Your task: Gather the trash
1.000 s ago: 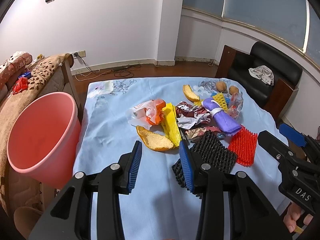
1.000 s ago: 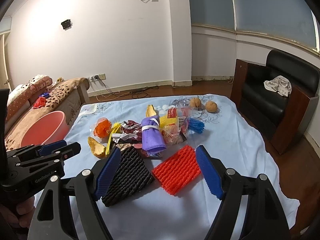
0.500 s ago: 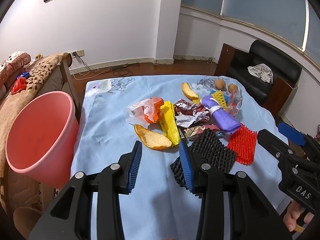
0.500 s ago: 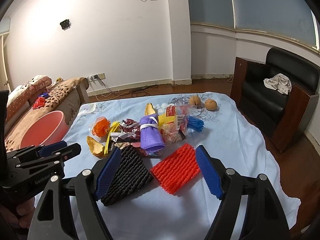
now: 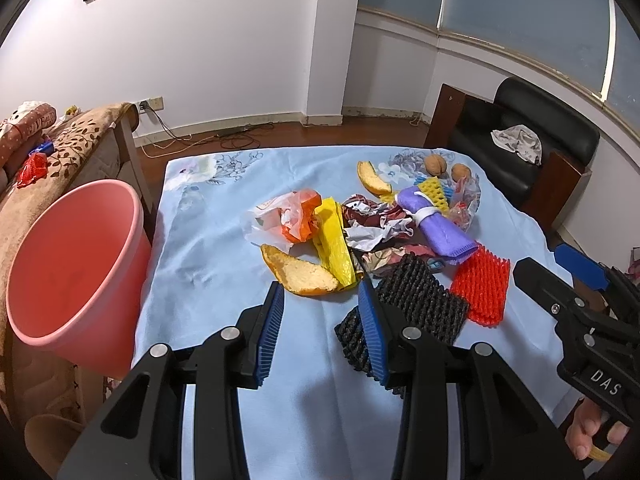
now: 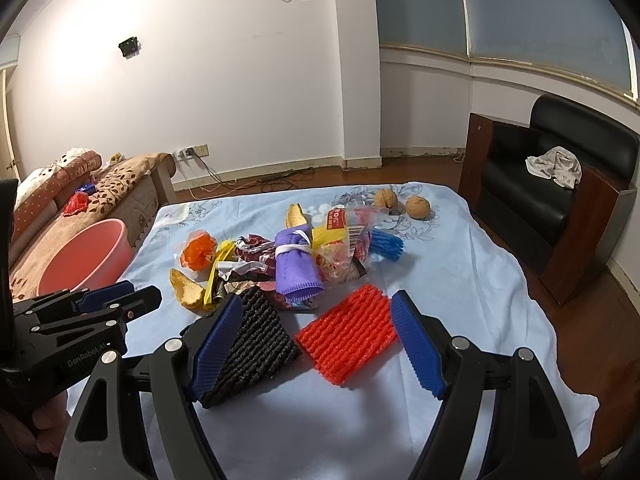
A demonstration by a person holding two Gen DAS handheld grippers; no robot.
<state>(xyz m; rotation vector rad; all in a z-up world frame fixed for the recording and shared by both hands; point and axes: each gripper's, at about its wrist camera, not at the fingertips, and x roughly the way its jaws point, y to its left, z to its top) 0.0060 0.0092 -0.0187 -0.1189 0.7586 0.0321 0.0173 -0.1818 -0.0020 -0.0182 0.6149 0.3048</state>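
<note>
A heap of trash lies on the blue-clothed table [image 5: 200, 248]: an orange peel [image 5: 298, 270], a yellow wrapper [image 5: 334, 240], an orange plastic bag [image 5: 288, 216], crumpled foil wrappers [image 5: 376, 228], a purple rolled cloth [image 5: 438, 226], a black foam net [image 5: 420, 300] and a red foam net [image 5: 484, 288]. My left gripper [image 5: 320, 300] is open and empty, just short of the peel. My right gripper [image 6: 316, 316] is open and empty, above the black net [image 6: 256, 336] and the red net [image 6: 348, 332]. A pink bin [image 5: 72, 264] stands left of the table.
Two walnuts [image 6: 400, 200] and a blue brush [image 6: 386, 244] lie at the table's far side. A brown patterned sofa [image 6: 120, 184] stands behind the bin. A black armchair [image 6: 560, 192] stands to the right. Cables run along the floor by the wall.
Both grippers have drifted slightly; the scene has shifted a little in each view. Both stay open and nothing has been picked up.
</note>
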